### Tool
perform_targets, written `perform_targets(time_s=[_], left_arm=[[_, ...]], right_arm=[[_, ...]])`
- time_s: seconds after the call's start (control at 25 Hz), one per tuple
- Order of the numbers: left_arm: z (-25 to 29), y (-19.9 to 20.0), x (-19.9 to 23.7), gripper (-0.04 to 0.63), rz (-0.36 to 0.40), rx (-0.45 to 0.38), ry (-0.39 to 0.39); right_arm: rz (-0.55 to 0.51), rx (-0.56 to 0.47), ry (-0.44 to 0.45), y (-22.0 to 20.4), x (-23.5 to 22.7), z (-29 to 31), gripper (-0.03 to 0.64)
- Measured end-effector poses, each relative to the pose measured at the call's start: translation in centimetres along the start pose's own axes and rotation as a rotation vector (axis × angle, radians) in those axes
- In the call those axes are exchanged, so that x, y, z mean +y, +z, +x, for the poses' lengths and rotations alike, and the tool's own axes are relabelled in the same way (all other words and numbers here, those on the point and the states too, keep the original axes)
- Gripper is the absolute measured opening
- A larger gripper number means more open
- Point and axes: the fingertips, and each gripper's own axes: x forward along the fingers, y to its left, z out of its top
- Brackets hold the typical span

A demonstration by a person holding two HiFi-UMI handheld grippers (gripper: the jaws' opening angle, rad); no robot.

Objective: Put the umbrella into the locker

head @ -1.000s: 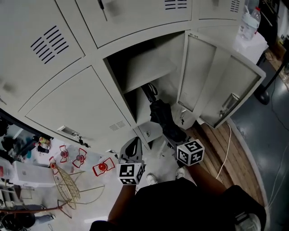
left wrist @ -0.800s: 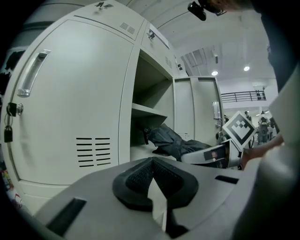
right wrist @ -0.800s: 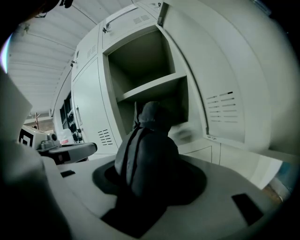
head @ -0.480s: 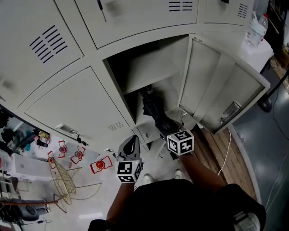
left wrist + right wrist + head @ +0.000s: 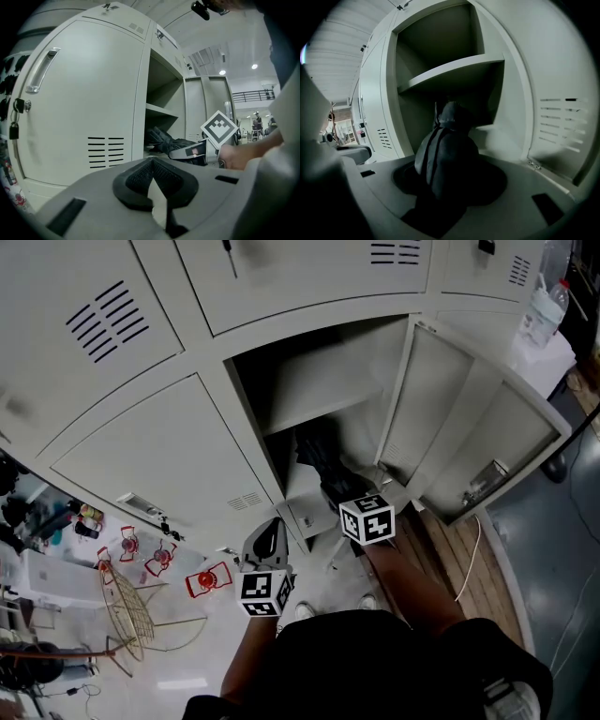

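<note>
Grey metal locker [image 5: 309, 362] takes up the upper middle of the head view, with its door [image 5: 469, 427] standing wide open to the right. The folded black umbrella [image 5: 323, 465] is at centre frame, its far end poking into the compartment under the shelf [image 5: 328, 395]. The right gripper [image 5: 352, 502] has its jaws clamped round the umbrella's near end. The left gripper [image 5: 270, 535], lower left of it, is closed on nothing.
</note>
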Motion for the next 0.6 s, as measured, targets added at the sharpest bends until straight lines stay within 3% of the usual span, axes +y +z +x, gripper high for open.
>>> perform_targets(time_s=[0.6], left_arm=[[2.4,1.0,1.5,-0.003,0.026,-0.004,0.009]], right_arm=[[-0.139,0.094,-0.086,1.8,-2.4,5.0,0.213]])
